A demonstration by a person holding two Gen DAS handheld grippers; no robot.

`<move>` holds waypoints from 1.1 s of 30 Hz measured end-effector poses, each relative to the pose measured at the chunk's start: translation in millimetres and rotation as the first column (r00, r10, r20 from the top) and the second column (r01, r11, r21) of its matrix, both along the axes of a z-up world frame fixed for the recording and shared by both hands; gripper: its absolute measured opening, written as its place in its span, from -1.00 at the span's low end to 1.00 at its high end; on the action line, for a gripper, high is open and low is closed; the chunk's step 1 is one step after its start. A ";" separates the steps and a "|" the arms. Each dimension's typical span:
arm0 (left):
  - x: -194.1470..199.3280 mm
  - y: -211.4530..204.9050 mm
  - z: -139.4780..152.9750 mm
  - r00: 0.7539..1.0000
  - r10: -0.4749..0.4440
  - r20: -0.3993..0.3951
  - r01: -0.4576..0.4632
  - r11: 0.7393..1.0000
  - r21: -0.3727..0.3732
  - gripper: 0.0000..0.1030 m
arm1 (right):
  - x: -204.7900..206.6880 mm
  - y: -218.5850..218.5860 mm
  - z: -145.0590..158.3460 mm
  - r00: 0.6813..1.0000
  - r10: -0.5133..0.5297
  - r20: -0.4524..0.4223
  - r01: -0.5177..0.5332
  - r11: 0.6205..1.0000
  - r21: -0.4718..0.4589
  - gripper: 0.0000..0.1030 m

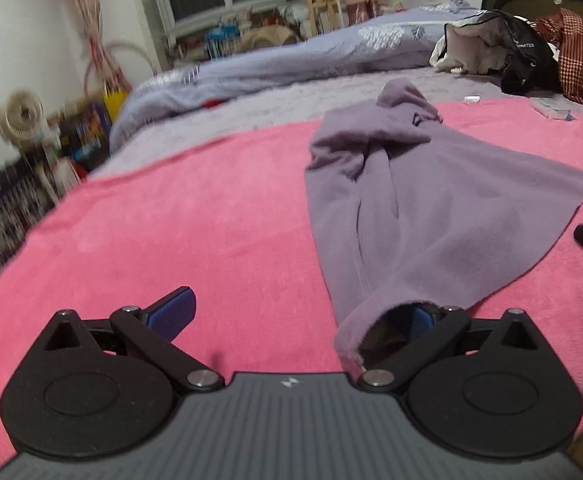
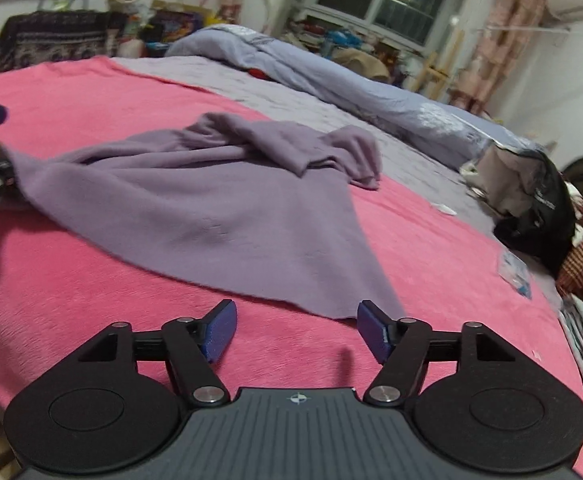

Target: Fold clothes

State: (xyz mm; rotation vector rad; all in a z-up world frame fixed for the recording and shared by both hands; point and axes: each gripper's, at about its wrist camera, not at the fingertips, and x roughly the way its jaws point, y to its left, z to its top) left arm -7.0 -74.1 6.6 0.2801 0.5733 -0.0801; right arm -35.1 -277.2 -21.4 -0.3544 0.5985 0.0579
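A: Fleece, by the look of it. The purple garment (image 2: 211,208) lies rumpled on the pink blanket (image 2: 71,300) that covers the bed, its far end bunched into soft rolls toward the grey sheet (image 2: 331,112).

B: So it should handle light and limp. I'd judge it will sag and drape rather than hold any shape, and the nap ought to give the pads some bite.

A: Where would you take hold?

B: At the near hem, one corner for each side. The right gripper (image 2: 297,330) sits just short of the nearest pointed corner, jaws spread, nothing between them. The left gripper (image 1: 303,312) is spread wide too; a sleeve or hem opening (image 1: 371,320) is draped over its right finger, but no pinch is made.

A: Any writing to go by?

B: Not on the garment. The black bag (image 1: 527,56) in the pile at the far side of the bed carries white lettering; only an ending like "NATES" can be made out. Each gripper body has a small emblem, no words.
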 end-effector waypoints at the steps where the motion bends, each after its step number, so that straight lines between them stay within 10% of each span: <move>1: -1.4 0.5 2.3 1.000 -0.003 0.016 0.003 1.000 -0.001 0.98 | 3.9 -5.3 0.1 1.000 -0.021 0.004 0.021 1.000 0.003 0.36; 11: 25.8 22.9 23.5 0.999 0.041 0.000 -0.041 0.987 -0.153 0.51 | 22.2 -36.8 -9.3 0.983 -0.169 0.077 0.175 0.980 -0.091 0.37; 20: 27.8 22.4 14.1 0.997 -0.012 -0.072 0.002 0.991 -0.137 0.71 | 37.9 -57.8 -16.1 0.987 -0.152 0.043 0.153 0.987 -0.037 0.36; 23: 23.0 11.7 6.2 0.996 -0.014 -0.085 0.006 0.995 -0.095 0.71 | 52.7 -59.2 -19.5 0.990 -0.139 0.027 0.139 0.990 0.020 0.14; 25: 16.4 6.2 5.2 0.998 -0.016 -0.068 0.012 0.997 -0.072 0.70 | 60.6 -62.1 -16.9 0.990 -0.142 0.012 0.140 0.986 0.095 -0.86; 33: 6.3 11.2 8.8 0.999 0.007 -0.042 -0.011 0.997 -0.078 0.61 | 28.1 -78.4 42.0 0.932 -0.281 0.227 0.212 0.935 0.285 -0.88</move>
